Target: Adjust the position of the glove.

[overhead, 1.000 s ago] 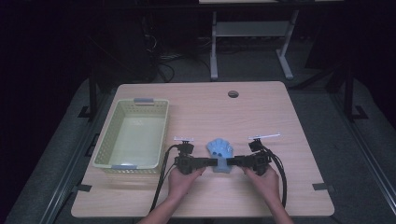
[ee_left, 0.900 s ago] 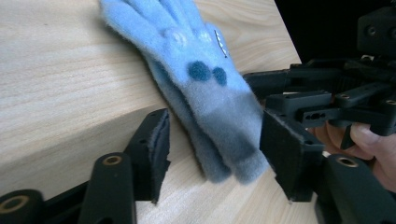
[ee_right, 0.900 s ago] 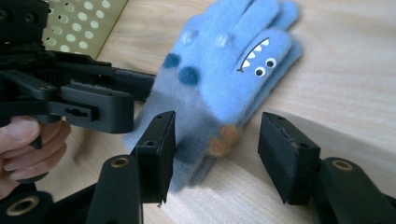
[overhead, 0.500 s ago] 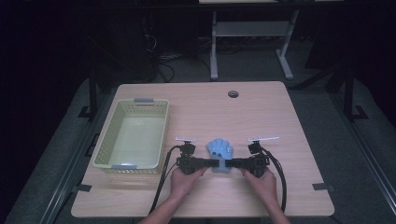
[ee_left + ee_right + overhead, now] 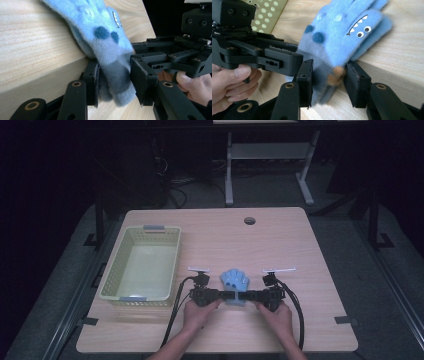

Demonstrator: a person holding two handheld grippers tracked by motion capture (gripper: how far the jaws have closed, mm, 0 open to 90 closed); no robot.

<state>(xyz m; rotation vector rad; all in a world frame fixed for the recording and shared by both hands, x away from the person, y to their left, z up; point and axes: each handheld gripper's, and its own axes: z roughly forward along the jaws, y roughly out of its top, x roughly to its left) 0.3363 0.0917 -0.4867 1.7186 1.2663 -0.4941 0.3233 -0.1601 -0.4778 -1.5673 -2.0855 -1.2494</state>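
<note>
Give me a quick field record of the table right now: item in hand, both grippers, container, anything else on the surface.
item: fuzzy blue glove with dark spots and a toothy face, lying on the wooden table
left gripper: jaws around the glove's cuff, just been closing
right gripper: jaws around the cuff from the other side, just been closing
grip: contact unclear
container: pale yellow-green perforated plastic basket, nothing in it, left of the glove
other: round hole in the tabletop

No readable text, label, brand, number or sign anywhere. The blue glove (image 5: 342, 37) carries only a stitched face, two eyes and a toothed mouth, plus dark spots; no lettering on it. The basket (image 5: 141, 265) and the table (image 5: 280, 245) are unmarked.
</note>
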